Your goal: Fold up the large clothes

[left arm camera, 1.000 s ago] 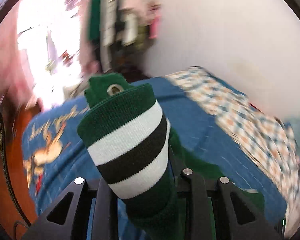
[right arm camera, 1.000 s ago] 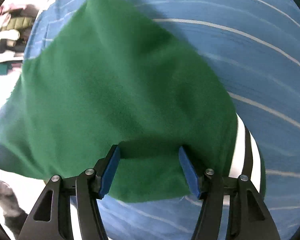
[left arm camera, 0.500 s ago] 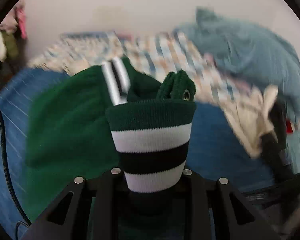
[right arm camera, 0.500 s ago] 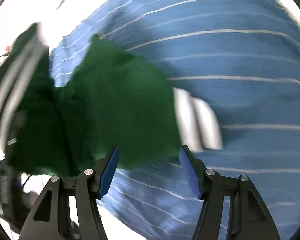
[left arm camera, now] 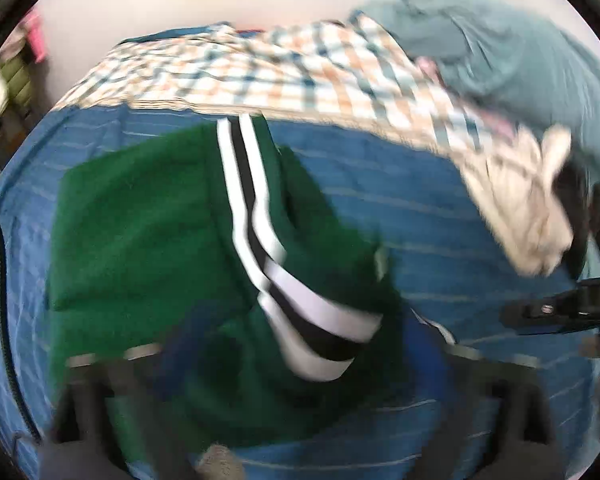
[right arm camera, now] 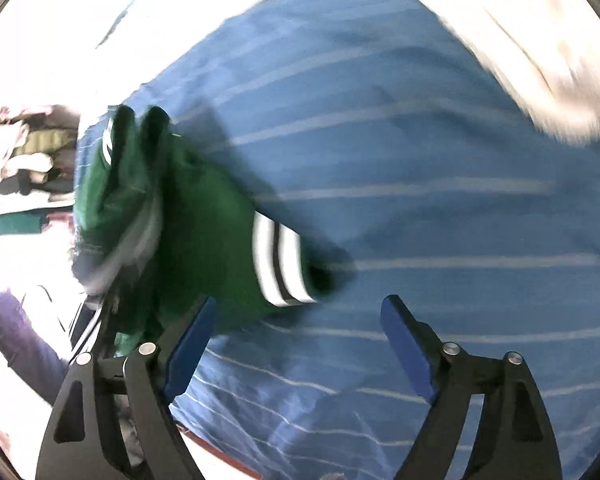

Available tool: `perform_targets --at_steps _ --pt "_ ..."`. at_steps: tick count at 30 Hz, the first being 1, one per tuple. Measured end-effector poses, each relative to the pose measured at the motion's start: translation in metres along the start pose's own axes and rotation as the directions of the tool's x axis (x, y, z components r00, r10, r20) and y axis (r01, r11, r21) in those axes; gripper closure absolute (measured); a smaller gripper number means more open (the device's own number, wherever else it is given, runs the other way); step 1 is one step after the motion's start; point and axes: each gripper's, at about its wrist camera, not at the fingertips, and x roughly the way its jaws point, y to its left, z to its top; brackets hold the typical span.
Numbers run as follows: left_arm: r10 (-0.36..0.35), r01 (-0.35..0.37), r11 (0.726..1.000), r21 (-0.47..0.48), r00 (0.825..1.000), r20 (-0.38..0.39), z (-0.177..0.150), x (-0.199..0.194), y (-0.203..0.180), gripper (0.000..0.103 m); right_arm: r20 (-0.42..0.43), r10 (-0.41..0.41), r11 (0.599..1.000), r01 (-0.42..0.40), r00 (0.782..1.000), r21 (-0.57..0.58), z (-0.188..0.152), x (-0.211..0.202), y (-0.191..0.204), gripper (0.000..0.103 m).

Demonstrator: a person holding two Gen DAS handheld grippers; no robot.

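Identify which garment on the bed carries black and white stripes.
The green garment on the blue sheet. The checked shirt, teal garment and cream one lack such bands.

Green garment (left arm camera: 140, 232) showing white-and-black striped cuff (left arm camera: 320, 332); blue bedsheet (left arm camera: 400, 200) carrying thin white stripes; checked blanket (left arm camera: 280, 76) displaying orange, blue, white; teal-grey cloth (left arm camera: 500, 48); gripper pads (right arm camera: 404, 344) showing blue.

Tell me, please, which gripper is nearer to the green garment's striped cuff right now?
Left. The striped cuff lies right between the left gripper fingers, though blur hides any contact. The right gripper hangs open just short of the cuff, which lies beyond its left finger.
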Motion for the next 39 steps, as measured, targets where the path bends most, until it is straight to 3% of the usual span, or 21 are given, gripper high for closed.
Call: perform_targets --at_steps 4,6,8,10,11,12,14,15,16,17,19,21,22,25,27,30,32,34,37,38,39 --pt "0.050 -0.050 0.993 -0.106 0.999 -0.003 -0.002 -0.028 0.036 0.002 -0.003 0.113 0.992 -0.113 0.994 -0.053 0.019 0.007 0.040 0.013" --pt "0.143 -0.142 0.976 -0.166 0.990 -0.009 -0.013 -0.045 0.063 0.002 -0.023 0.147 0.983 -0.149 0.989 -0.103 0.028 0.025 0.067 0.012" --pt "0.263 -0.261 0.940 -0.218 0.965 -0.019 -0.029 -0.057 0.089 0.002 -0.052 0.146 0.976 -0.152 0.988 -0.157 0.040 0.050 0.088 0.012" --pt "0.466 -0.469 0.843 -0.263 0.881 -0.075 -0.055 -0.062 0.123 0.002 -0.095 0.134 0.970 -0.150 0.986 -0.190 0.050 0.081 0.103 0.012" --pt "0.527 -0.536 0.800 -0.269 0.842 -0.111 -0.067 -0.059 0.136 0.002 -0.127 0.116 0.970 -0.140 0.985 -0.197 0.054 0.098 0.108 0.012" --pt "0.580 -0.603 0.750 -0.273 0.797 -0.166 -0.084 -0.052 0.154 0.002 -0.172 0.078 0.969 -0.115 0.982 -0.217 0.057 0.123 0.115 0.012" --pt "0.620 -0.679 0.680 -0.277 0.734 -0.276 -0.117 -0.031 0.186 0.002 -0.278 0.051 0.962 -0.122 0.959 -0.243 0.055 0.158 0.127 0.018" --pt "0.610 -0.700 0.654 -0.287 0.713 -0.346 -0.134 -0.017 0.203 0.002 -0.279 0.030 0.959 -0.107 0.960 -0.264 0.052 0.163 0.132 0.026" --pt "0.586 -0.706 0.639 -0.307 0.704 -0.400 -0.151 -0.004 0.217 0.002 -0.255 -0.009 0.946 -0.074 0.967 -0.314 0.047 0.164 0.141 0.057" --pt "0.563 -0.703 0.631 -0.330 0.707 -0.429 -0.161 0.003 0.226 0.002 -0.229 -0.011 0.942 -0.067 0.973 -0.328 0.042 0.157 0.149 0.069" --pt "0.512 -0.698 0.610 -0.374 0.708 -0.486 -0.182 0.019 0.243 0.002 -0.166 0.003 0.942 -0.059 0.986 -0.330 0.033 0.133 0.158 0.074" --pt "0.462 -0.670 0.628 -0.396 0.730 -0.503 -0.191 0.034 0.251 0.001 -0.112 0.056 0.953 -0.087 0.992 -0.292 0.023 0.094 0.162 0.075" --pt "0.465 -0.668 0.635 -0.387 0.731 -0.499 -0.191 0.036 0.251 0.000 -0.097 0.091 0.957 -0.114 0.991 -0.265 0.020 0.077 0.161 0.075" --pt "0.453 -0.643 0.656 -0.395 0.754 -0.476 -0.188 0.041 0.254 0.000 -0.048 0.135 0.973 -0.142 0.990 -0.184 0.017 0.042 0.144 0.075" --pt "0.423 -0.615 0.664 -0.426 0.778 -0.464 -0.189 0.039 0.260 0.000 -0.047 0.096 0.987 -0.101 0.994 -0.123 0.022 0.050 0.117 0.075" --pt "0.377 -0.594 0.673 -0.441 0.788 -0.486 -0.182 0.038 0.267 0.000 -0.104 0.005 1.000 -0.007 0.995 -0.018 0.035 0.100 0.067 0.075" --pt "0.358 -0.573 0.670 -0.471 0.806 -0.472 -0.168 0.026 0.269 0.000 -0.139 -0.002 0.999 0.008 0.990 0.042 0.042 0.130 0.042 0.073" --pt "0.398 -0.565 0.668 -0.484 0.821 -0.409 -0.140 0.000 0.263 0.000 -0.162 0.025 0.998 -0.014 0.986 0.069 0.052 0.131 0.040 0.071" --pt "0.429 -0.505 0.718 -0.478 0.863 -0.267 -0.085 -0.036 0.238 0.000 -0.139 -0.058 0.998 0.058 0.989 -0.009 0.052 0.100 0.066 0.058" --pt "0.418 -0.474 0.746 -0.467 0.880 -0.225 -0.063 -0.041 0.228 0.000 -0.090 -0.135 0.990 0.131 0.987 -0.053 0.049 0.084 0.078 0.049" --pt "0.395 -0.429 0.787 -0.444 0.902 -0.172 -0.037 -0.043 0.215 0.000 -0.042 -0.197 0.977 0.193 0.979 -0.091 0.046 0.070 0.089 0.048"
